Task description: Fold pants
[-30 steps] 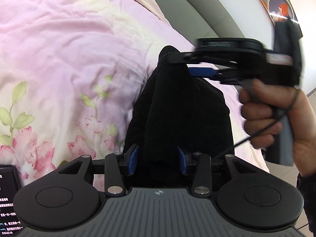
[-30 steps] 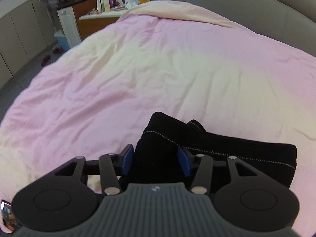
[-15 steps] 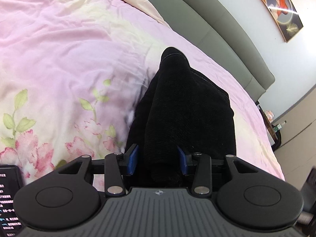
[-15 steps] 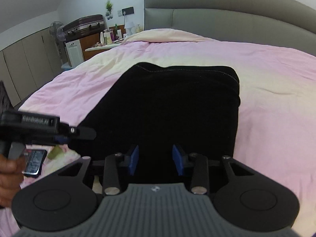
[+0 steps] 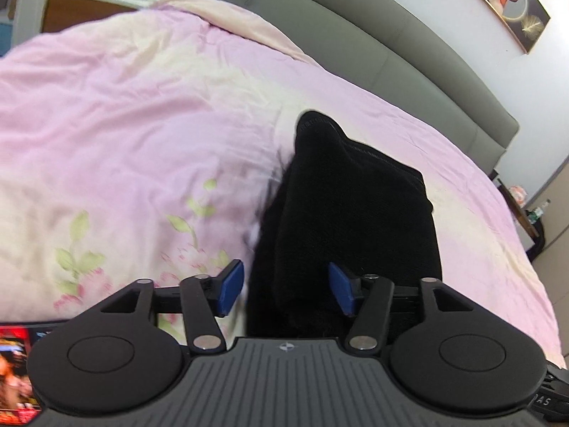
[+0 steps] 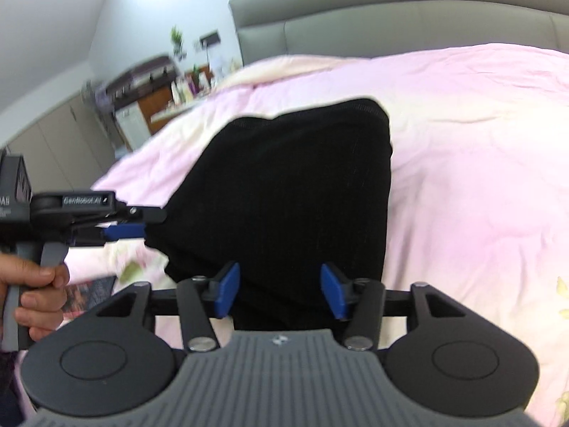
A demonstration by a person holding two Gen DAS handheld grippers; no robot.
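Black pants (image 5: 355,220) lie as a folded stack on the pink duvet (image 5: 124,106), the near edge between the fingers of both grippers; left gripper (image 5: 286,291) jaws are opening with the blue pads (image 5: 233,286) clear of the cloth, right gripper (image 6: 279,290) jaws opening too, pads apart from the fabric, nothing gripped. Risk: a pad could snag the top layer as it pulls back and drag the fold open, since the cloth sits right between the fingers. Versus 1 second ago both were pinching the pants, and the right has swung round from the far end to beside the left
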